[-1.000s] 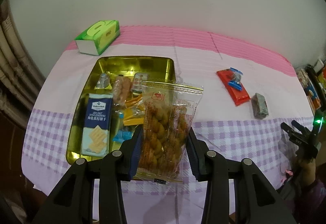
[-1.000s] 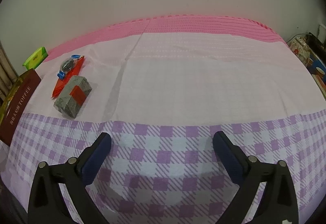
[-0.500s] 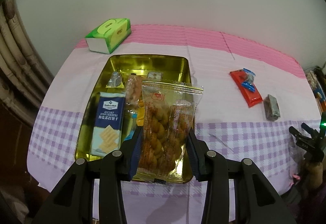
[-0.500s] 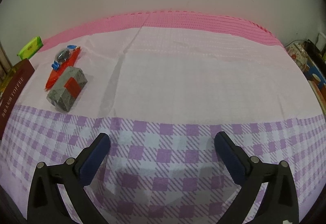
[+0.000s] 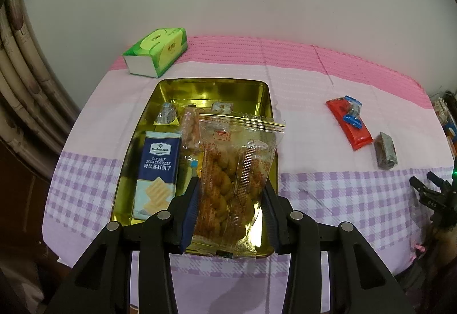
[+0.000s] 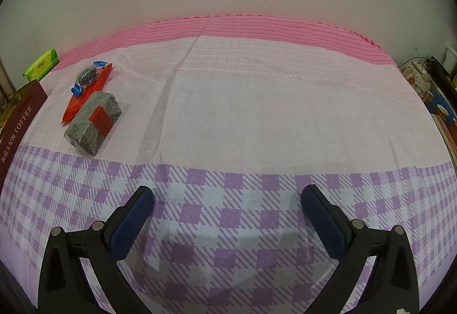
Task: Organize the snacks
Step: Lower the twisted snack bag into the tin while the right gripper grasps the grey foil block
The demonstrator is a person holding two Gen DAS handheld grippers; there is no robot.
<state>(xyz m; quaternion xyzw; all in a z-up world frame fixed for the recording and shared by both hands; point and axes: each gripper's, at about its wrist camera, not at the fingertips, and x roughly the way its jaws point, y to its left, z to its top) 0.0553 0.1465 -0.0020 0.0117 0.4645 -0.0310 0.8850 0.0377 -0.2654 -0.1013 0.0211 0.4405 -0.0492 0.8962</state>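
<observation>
Only left view shows twist bag [image 5: 232, 185] (gripped) over tin [image 5: 211, 91].

I count one gold tin [image 5: 258, 91] on the tablecloth, with four small snacks lying in it plus one blue cracker pack [image 5: 158, 171]. One clear bag of twisted snacks [image 5: 234, 179] sits in my left jaws. Three loose snacks lie outside: one red packet [image 6: 85, 98], one blue-ended candy [image 6: 87, 77], one grey block [image 6: 92, 122]. One green tissue pack [image 5: 157, 55].

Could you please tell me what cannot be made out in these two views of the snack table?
- Left wrist view: the twisted-snack bag in the left gripper hides the right side of the gold tin.
- Right wrist view: the maroon toffee lid is cut off by the left edge.
- Both views: print on the grey packet is too small.
</observation>
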